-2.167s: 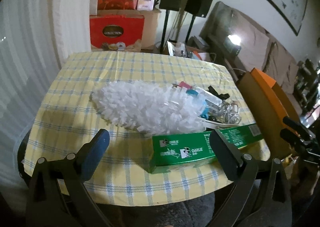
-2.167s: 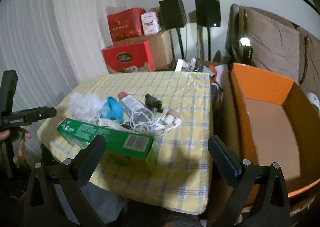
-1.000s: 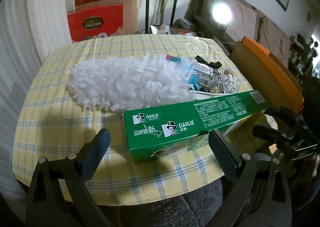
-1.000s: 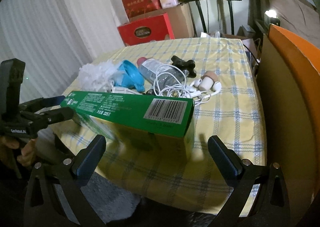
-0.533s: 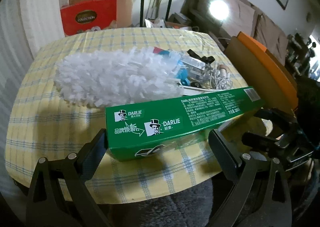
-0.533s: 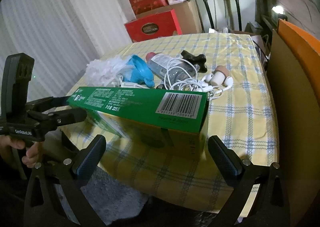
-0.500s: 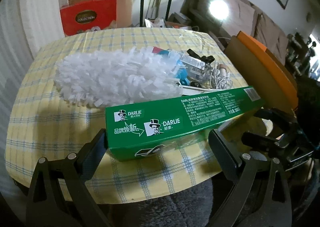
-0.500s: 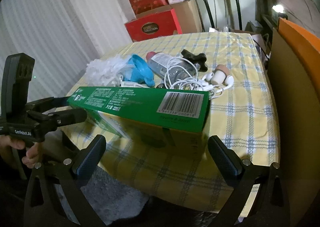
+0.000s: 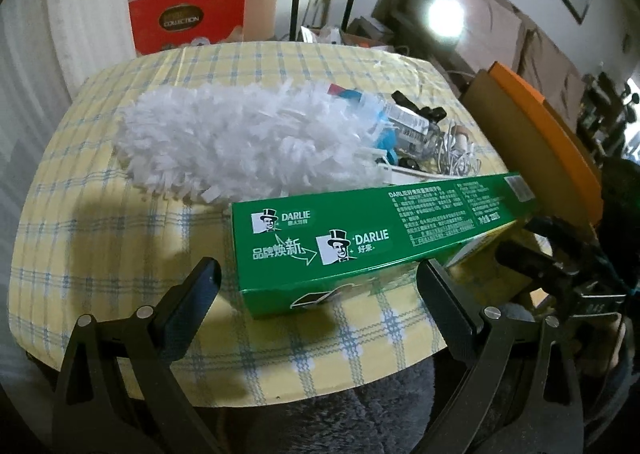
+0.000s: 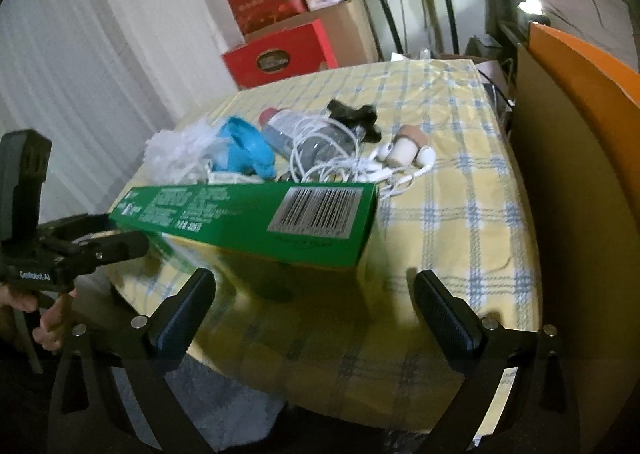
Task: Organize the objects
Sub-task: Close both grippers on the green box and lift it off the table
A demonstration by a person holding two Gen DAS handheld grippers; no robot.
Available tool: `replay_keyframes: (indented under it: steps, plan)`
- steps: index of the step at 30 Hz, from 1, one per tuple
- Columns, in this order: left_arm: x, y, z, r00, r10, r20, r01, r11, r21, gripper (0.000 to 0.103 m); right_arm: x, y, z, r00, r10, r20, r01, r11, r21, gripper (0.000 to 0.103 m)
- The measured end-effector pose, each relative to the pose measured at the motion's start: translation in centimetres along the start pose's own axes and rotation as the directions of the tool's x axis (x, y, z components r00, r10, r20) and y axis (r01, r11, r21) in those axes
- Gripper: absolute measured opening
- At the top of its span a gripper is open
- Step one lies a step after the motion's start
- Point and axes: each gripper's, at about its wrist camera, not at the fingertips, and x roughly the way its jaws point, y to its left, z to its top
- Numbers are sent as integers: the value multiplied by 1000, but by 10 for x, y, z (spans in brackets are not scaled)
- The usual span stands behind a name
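Note:
A long green Darlie toothpaste box [image 9: 360, 238] lies across the near edge of the yellow checked table [image 9: 100, 238]. My left gripper [image 9: 316, 286] is open, and the box's logo end sits in the gap between its two fingers. At the barcode end of the box [image 10: 316, 209] my right gripper [image 10: 314, 294] is also open, its fingers spread to either side just below. From the right wrist view, the left gripper [image 10: 104, 238] straddles the far end of the box. Whether the box rests on the cloth or hangs above it I cannot tell.
Behind the box lie a white fluffy duster [image 9: 240, 145] with a blue handle [image 10: 244, 149], a clear bottle [image 10: 304, 133], tangled white earphones [image 10: 360, 169] and a black cross-shaped piece [image 10: 352, 113]. An open orange carton [image 10: 580, 113] stands against the table's right side. Red gift boxes [image 9: 188, 21] are stacked behind.
Both grippers have closed in on the green box from its two ends, so it fills more of each view. The jaws stay spread as before.

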Motion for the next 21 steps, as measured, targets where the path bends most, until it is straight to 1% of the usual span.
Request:
replay_keyframes:
  steps: [3, 6, 8, 10, 13, 15, 18, 21]
  plan:
    - [0, 4, 0, 1000, -14, 8, 15, 1000, -3, 98, 1, 5, 2, 1000, -4, 14, 4, 1000, -16, 101]
    - [2, 6, 1, 999, -34, 6, 34, 999, -10, 98, 0, 18, 2, 999, -29, 44, 33, 997, -73, 98]
    - [5, 7, 3, 997, -69, -20, 69, 997, -27, 98, -5, 23, 0, 997, -18, 70, 25, 995, -99, 95]
    - [3, 9, 3, 997, -78, -23, 77, 996, -44, 99, -9, 27, -1, 996, 6, 90, 4, 993, -114, 95]
    - [0, 12, 1, 996, -83, -16, 81, 995, -59, 99, -6, 29, -2, 997, 15, 82, -6, 993, -115, 95]
    - [-4, 12, -2, 996, -87, -13, 87, 995, -49, 98, -4, 29, -3, 997, 26, 71, -19, 994, -103, 95]
    - [-7, 6, -5, 998, -56, -2, 56, 998, -9, 99, -4, 32, -4, 997, 18, 72, -9, 993, -117, 94]
    - [-12, -1, -7, 1000, -16, 23, 15, 1000, 23, 98, -4, 35, -6, 997, 0, 77, 10, 991, -130, 90]
